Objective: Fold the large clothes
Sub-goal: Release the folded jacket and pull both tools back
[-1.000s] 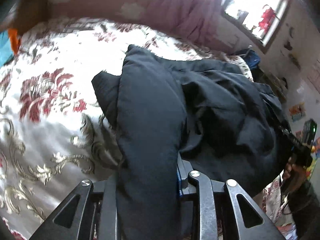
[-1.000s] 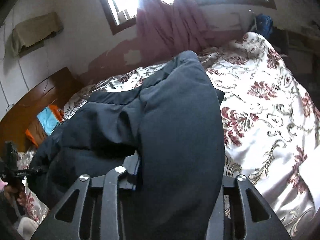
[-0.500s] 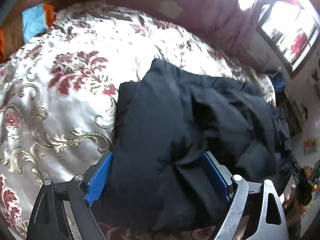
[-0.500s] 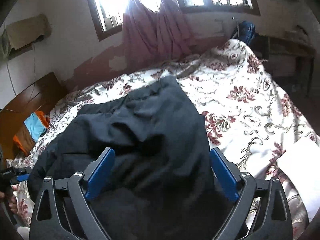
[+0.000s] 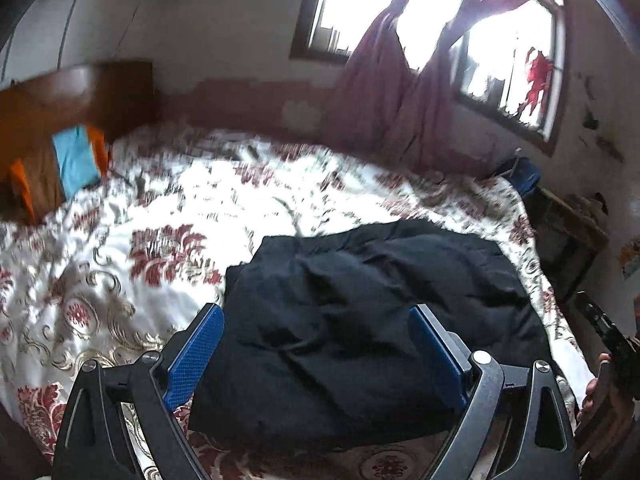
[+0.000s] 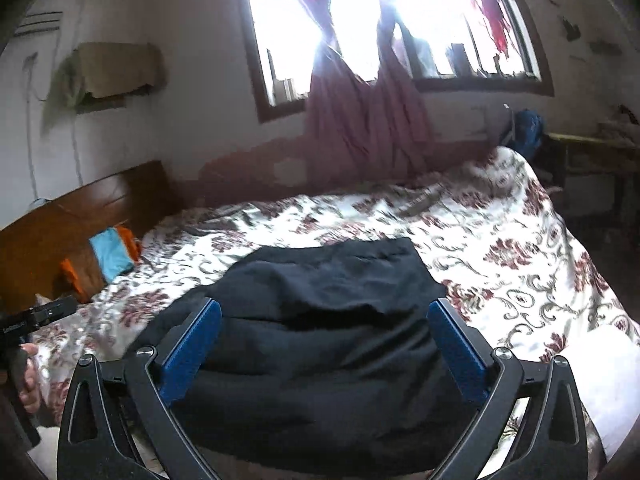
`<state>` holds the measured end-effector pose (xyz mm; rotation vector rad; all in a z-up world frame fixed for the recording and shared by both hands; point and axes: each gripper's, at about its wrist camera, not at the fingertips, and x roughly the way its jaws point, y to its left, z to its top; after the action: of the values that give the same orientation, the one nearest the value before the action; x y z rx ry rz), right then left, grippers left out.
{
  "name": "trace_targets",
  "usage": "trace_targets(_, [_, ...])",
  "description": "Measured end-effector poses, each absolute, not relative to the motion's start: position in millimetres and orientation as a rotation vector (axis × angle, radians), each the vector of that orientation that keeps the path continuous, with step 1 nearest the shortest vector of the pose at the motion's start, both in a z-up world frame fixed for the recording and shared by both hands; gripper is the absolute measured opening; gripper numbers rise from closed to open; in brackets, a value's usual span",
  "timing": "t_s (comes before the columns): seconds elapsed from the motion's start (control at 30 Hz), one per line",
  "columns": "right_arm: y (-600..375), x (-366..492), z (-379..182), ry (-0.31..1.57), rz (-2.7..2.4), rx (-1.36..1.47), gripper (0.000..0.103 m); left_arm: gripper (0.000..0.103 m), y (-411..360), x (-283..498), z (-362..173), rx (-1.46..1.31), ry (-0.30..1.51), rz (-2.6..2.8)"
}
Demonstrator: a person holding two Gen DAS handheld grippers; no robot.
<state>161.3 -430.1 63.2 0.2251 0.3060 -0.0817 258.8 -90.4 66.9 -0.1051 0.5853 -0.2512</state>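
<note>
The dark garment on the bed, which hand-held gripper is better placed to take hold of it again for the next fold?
Probably the left hand-held gripper: open, its fingers frame the dark garment near an exposed corner. The right hand-held gripper, also open, faces the bulky middle fold. A close call.

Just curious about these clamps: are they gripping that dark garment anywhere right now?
No. The left gripper and right gripper are open, holding nothing; the garment lies folded on the bed.

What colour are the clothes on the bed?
The folded clothes look black or very dark navy, plain with no pattern. The right wrist view shows them best.
</note>
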Motion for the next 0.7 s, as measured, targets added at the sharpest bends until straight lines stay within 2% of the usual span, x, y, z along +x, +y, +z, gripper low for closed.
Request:
trace_targets(0.2, [-403.9, 119.7, 83.5, 0.238, -0.052, 0.15, 0.101, 0.101, -98.0, 213.9, 88.0, -0.117, 0.476, -0.261])
trace_targets(0.7, [-355.0, 34.9, 101.5, 0.186, -0.018, 0.082, 0.101, 0.103, -101.1, 120.4, 100.2, -0.046, 0.318, -0.305])
